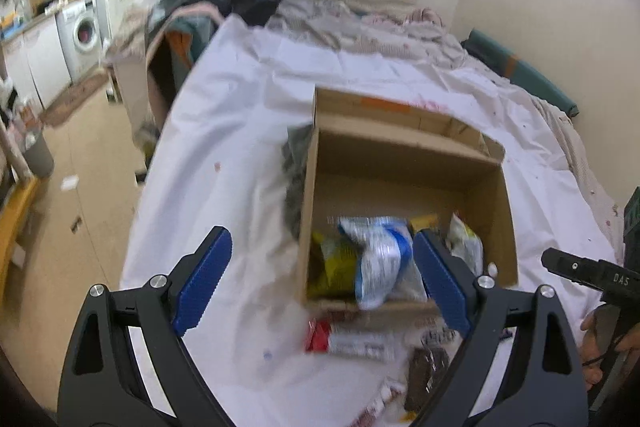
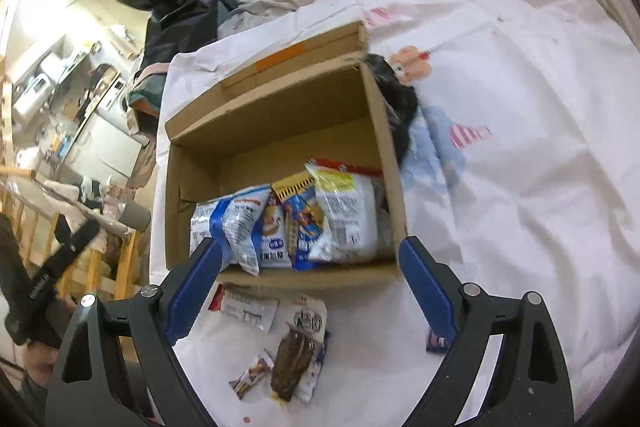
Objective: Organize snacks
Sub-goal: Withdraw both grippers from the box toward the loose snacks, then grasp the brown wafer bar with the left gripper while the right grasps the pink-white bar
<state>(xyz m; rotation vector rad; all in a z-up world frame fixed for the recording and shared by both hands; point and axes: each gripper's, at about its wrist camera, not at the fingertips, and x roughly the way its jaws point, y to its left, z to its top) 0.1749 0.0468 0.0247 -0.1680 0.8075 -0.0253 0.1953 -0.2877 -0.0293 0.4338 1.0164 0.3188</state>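
Here, both my grippers hung above the bed with jaws spread wide and nothing between the blue pads. My left gripper (image 1: 322, 277) sat over the near left corner of the cardboard box (image 2: 394, 163); my right gripper (image 2: 310, 291) hovered over the near wall, looking down at loose packets. The box stood open on the white sheet (image 2: 520, 107), its far flap folded back, presumably so packets could drop straight in. Inside, packets stood on edge along the near wall: a blue-and-white bag (image 2: 234, 223), a yellow-topped pack (image 2: 296, 215), and a white pouch (image 2: 346, 211) against the right wall. Standing them upright likely left the far half of the floor free. Outside, just in front of the box, lay a red-ended wrapper (image 2: 244, 309), a clear pack with a dark brown snack (image 2: 298, 359), and a small packet (image 2: 252, 377) near it. A dark crumpled bag (image 2: 396, 99) pressed against the box's outer right wall. I judged the sorting partway done, with the loose wrappers below my right gripper the likely next pick; thin and flat on soft bedding, they might slip from the pads.
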